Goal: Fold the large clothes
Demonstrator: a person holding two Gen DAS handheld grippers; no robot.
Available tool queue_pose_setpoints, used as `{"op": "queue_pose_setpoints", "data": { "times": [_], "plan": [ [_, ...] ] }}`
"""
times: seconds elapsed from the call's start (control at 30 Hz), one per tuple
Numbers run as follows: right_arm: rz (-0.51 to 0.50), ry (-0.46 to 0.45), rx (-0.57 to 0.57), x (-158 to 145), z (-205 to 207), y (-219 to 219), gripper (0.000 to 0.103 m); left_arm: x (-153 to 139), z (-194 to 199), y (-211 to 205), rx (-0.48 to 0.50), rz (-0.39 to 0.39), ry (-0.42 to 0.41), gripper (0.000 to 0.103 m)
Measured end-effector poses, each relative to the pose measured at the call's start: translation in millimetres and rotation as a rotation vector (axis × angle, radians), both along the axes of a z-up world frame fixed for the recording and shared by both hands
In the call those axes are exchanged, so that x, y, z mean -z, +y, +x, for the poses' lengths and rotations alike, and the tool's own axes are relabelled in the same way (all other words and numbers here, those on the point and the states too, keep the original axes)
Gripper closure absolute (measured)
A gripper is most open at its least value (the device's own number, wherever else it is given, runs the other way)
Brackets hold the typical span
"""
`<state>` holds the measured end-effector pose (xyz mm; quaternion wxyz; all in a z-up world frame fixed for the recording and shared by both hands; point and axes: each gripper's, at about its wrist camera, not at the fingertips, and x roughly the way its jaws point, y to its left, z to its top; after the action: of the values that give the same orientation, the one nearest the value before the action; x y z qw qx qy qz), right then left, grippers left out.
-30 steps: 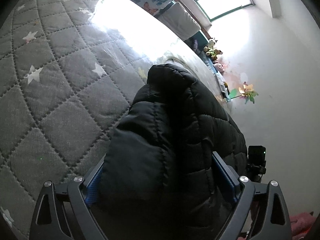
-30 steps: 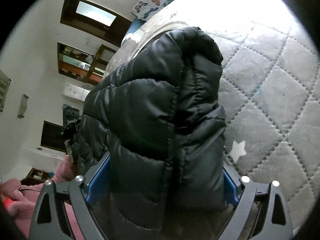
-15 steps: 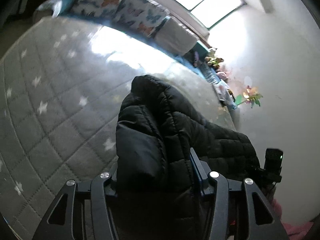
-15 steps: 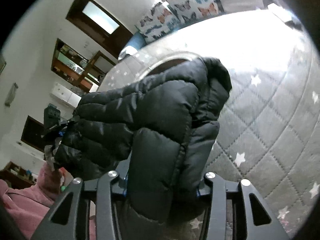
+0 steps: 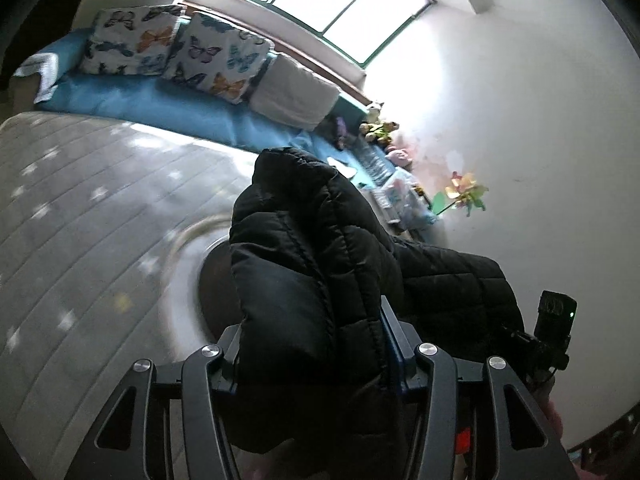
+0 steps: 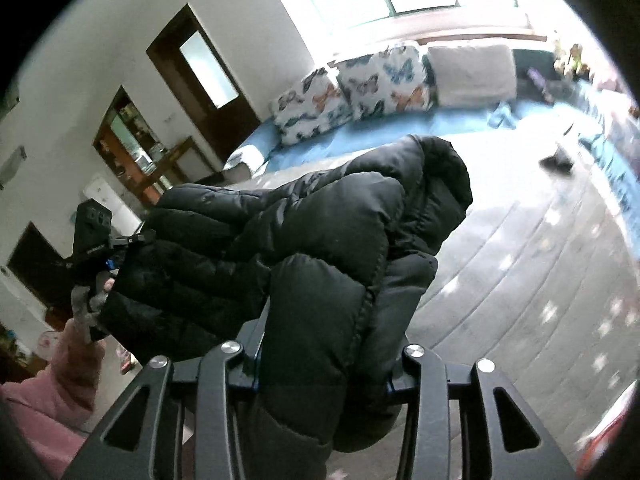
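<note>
Black puffer jacket raised over the bed.
Left tool grips one jacket edge; right tool is closing on another.

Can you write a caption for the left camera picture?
Left gripper clamps a black puffer jacket above a grey starry quilt.
</note>
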<state>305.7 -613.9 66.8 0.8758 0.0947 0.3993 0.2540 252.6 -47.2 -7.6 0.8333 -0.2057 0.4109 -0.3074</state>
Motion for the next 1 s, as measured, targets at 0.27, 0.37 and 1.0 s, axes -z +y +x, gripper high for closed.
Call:
{"op": "queue_pose_setpoints", "data": {
  "times": [0.27, 0.37, 1.0],
  "plan": [
    [-0.068, -0.077, 0.110, -17.1, 49.4, -40.9, 0.059, -24.8, 97.8, -88.7, 0.070, -0.045, -0.015, 0.048],
    [-0.092, -0.090, 0.150, -16.7, 65.6, -54.3, 0.059, -23.3, 123.5, -115.6, 0.083, -0.057, 0.002, 0.048],
    [-0.269, 0.162, 0.352, 78.1, 130.0, -104.0, 0.032, 100.9, 214.0, -148.3, -0.001, 0.199, 0.157, 0.032]
  ]
}}
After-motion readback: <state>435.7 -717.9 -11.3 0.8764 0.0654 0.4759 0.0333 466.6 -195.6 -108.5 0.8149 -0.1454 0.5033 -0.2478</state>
